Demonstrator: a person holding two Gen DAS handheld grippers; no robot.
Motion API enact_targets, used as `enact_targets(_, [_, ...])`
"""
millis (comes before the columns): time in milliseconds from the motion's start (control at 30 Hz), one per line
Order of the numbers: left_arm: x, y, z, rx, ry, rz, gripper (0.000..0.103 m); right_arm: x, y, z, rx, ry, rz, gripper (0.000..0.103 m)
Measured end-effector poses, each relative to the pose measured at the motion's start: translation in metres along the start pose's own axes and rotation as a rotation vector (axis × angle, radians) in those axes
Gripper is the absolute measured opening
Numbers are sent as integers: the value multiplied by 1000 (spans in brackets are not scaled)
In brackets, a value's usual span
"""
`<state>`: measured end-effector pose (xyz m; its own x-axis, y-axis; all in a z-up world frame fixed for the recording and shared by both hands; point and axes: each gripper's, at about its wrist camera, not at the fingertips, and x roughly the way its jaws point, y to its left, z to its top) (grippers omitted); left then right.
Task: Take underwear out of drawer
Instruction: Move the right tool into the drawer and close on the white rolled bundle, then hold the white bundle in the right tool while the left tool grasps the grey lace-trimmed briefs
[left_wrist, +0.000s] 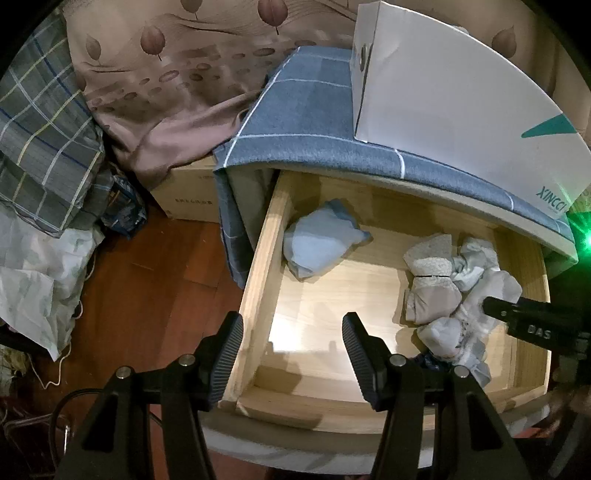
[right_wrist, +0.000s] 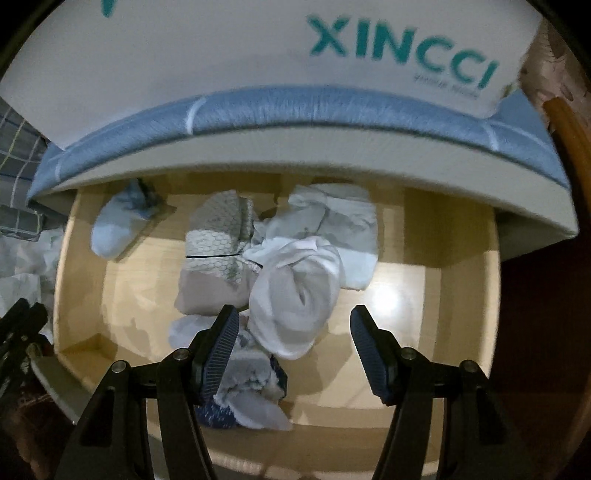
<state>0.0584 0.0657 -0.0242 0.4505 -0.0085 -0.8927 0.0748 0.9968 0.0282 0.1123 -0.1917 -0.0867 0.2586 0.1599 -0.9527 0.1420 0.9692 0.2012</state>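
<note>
A light wooden drawer (left_wrist: 258, 266) stands pulled out. A folded light-blue piece of underwear (left_wrist: 317, 240) lies alone at its back left; it also shows in the right wrist view (right_wrist: 118, 225). A heap of white and grey underwear (left_wrist: 447, 291) fills the right side, also in the right wrist view (right_wrist: 291, 273). My left gripper (left_wrist: 291, 354) is open and empty over the drawer's front left corner. My right gripper (right_wrist: 291, 347) is open just above a crumpled white piece (right_wrist: 295, 302). Its tip shows at the right of the left wrist view (left_wrist: 532, 321).
A white XINCCI box (left_wrist: 461, 110) sits on a blue checked cloth (left_wrist: 314, 118) on the cabinet top above the drawer. A cardboard box (left_wrist: 188, 192), draped fabric (left_wrist: 166, 92) and plastic bags (left_wrist: 40, 280) crowd the wooden floor (left_wrist: 155, 295) at left.
</note>
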Motion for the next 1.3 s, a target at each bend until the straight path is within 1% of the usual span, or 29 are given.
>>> enact_targets(100, [1, -2, 0, 0, 4, -1, 57, 12, 2, 2, 8, 16, 11, 59])
enact_targets(167, [2, -2, 0, 1, 7, -1, 57, 18, 5, 2, 1, 25, 16, 56])
enact_targets(267, [2, -4, 0, 4, 11, 2, 57, 24, 10, 4, -15, 30, 5, 53])
enact_targets(367, [3, -5, 0, 8, 15, 3, 57, 27, 11, 5, -32, 26, -7, 46])
enact_targets(467, [3, -5, -1, 9, 17, 4, 57, 25, 10, 3, -36, 23, -9, 42])
enact_targets(533, [3, -5, -1, 10, 18, 4, 57, 23, 7, 0, -35, 26, -18, 41])
enact_targets(667, [4, -5, -1, 13, 19, 7, 57, 21, -5, -7, -21, 43, -58, 40])
enact_targets(867, [6, -7, -1, 24, 26, 11, 57, 17, -37, -18, 1, 80, -122, 40])
enact_targets(933, [7, -8, -1, 31, 31, 12, 57, 15, -45, -19, 25, 92, -114, 40])
enact_targets(1033, [8, -11, -1, 41, 40, 18, 57, 11, -52, -22, 25, 106, -142, 40])
enact_targets(1300, [16, -20, -2, 85, 82, 3, 57, 5, -62, -30, 25, 150, -127, 40])
